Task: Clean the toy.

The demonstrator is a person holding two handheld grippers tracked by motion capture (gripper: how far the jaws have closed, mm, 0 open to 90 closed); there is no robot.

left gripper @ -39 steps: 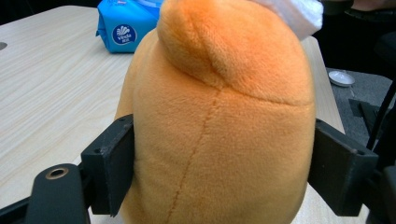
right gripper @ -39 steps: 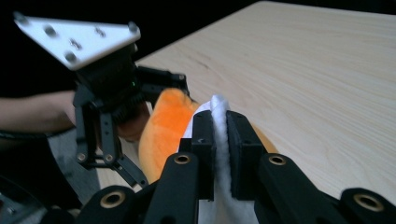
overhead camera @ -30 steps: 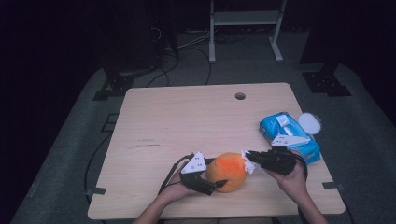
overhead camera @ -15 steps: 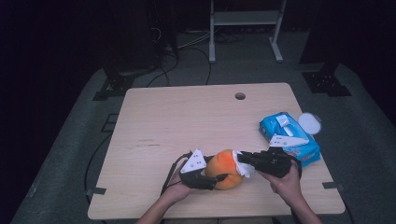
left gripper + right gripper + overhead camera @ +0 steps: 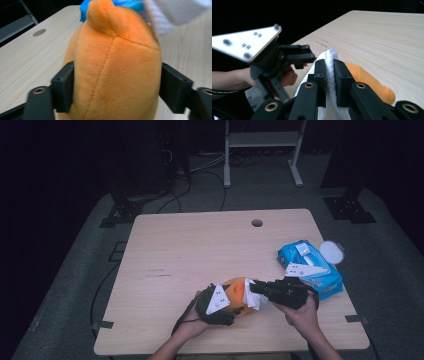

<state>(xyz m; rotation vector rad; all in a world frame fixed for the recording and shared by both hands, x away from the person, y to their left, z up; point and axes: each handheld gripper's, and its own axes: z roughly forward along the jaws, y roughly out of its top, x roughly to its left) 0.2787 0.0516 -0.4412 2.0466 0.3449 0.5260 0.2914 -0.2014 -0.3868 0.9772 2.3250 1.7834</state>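
Plush toy (image 5: pixel 115 72) front and centre: an orange stuffed animal sits near the front edge of the wooden table (image 5: pixel 200 250), clamped between the black jaws of the left gripper (image 5: pixel 226 306), whose pads press into its soft sides in the left gripper view. Those jaws have just been easing wider after a squeeze, yet the toy is plainly between them and held. Over to the right gripper (image 5: pixel 330 75): its jaws are pinched tight on a white wet wipe (image 5: pixel 330 62), the folded edge poking up between the pads, and in the high view that wipe (image 5: pixel 252 296) lies right against the toy's side. So the wipe is out of the blue pack of wet wipes (image 5: pixel 311 267), which lies just beyond the right hand with its flap up, a round white lid (image 5: pixel 332 252) beside it. By the look of it, the wiping is under way; how much of the fur has been covered I cannot tell, and the pack has not yet been closed.
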